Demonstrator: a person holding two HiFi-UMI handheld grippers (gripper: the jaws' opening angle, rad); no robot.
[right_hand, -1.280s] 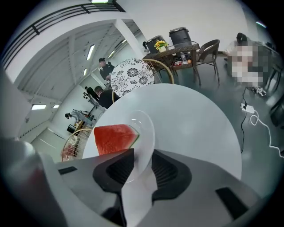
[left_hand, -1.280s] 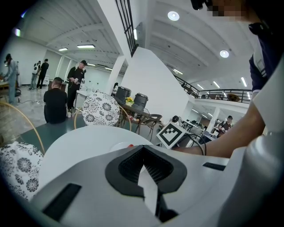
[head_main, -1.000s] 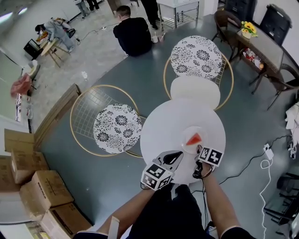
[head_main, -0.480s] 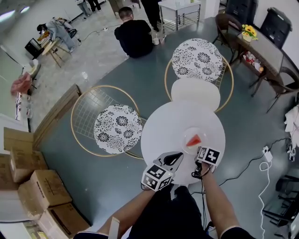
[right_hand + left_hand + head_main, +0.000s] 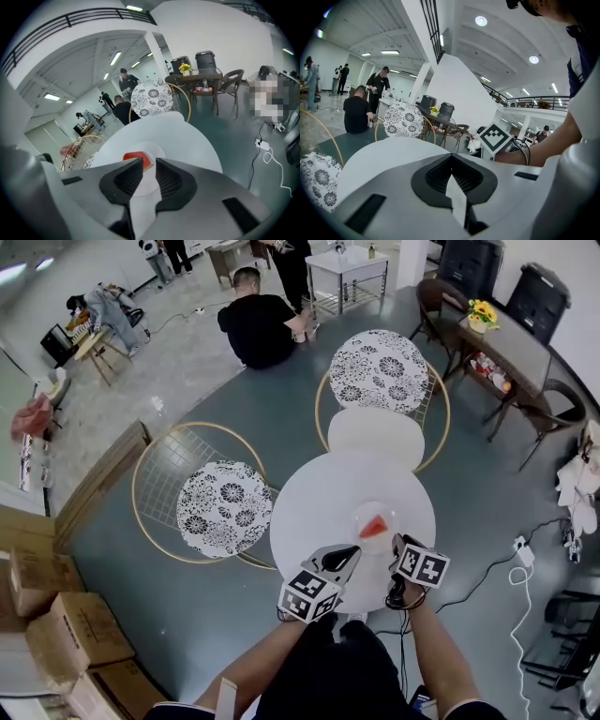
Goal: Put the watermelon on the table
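Observation:
A red watermelon slice point(image 5: 373, 527) lies on a clear plate point(image 5: 360, 514) on the round white table point(image 5: 319, 493). My right gripper point(image 5: 399, 546) hovers just on the near side of the plate. In the right gripper view the right gripper point(image 5: 149, 164) shows a gap between its jaws, which are closing with nothing between them. The watermelon slice point(image 5: 139, 159) sits just beyond the tips. My left gripper point(image 5: 351, 553) rests over the table's near edge to the left of the plate. In the left gripper view the left gripper point(image 5: 451, 161) has its jaws together and holds nothing.
Two wire chairs with patterned cushions point(image 5: 223, 507) point(image 5: 380, 369) stand left of and beyond the table. A smaller white round top point(image 5: 375, 432) adjoins the far edge. A person point(image 5: 258, 329) sits on the floor further back. Cables point(image 5: 487, 577) run at right, cardboard boxes point(image 5: 66, 643) at left.
My right gripper has lifted up and back from the plate, leaving the watermelon slice lying there. The left gripper has stayed where it was.

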